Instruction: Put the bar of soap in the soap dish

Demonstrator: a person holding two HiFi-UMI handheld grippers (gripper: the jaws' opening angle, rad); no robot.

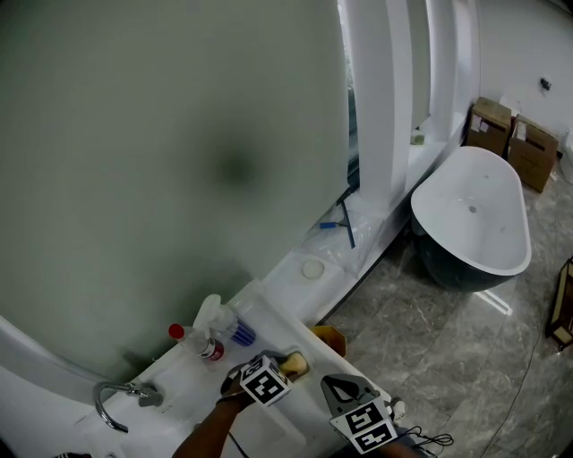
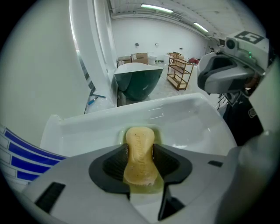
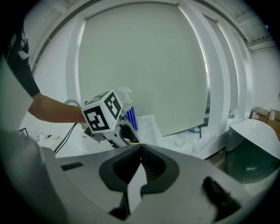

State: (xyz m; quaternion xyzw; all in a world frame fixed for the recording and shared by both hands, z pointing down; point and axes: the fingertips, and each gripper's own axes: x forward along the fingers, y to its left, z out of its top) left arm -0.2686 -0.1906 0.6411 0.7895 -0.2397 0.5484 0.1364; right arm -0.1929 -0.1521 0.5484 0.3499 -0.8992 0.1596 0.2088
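Soap bar [image 2: 140,157], clamped between left claw [image 2: 140,149] jaws

A big frosted, pale-green panel [image 1: 161,161] fills the wall above the white vanity counter [image 1: 277,291], and white arched columns [image 1: 385,98] frame it on the right. Past those columns there's a freestanding bathtub [image 1: 474,215], white inside, dark green outside, standing on the grey marbled floor [image 1: 421,331]. Two cardboard boxes [image 1: 510,134] sit behind the tub against the white far wall [image 1: 524,54]. Over in the left gripper view, a wooden shelf rack [image 2: 178,70] stands further back, and strip lights [image 2: 155,8] glow along the ceiling.
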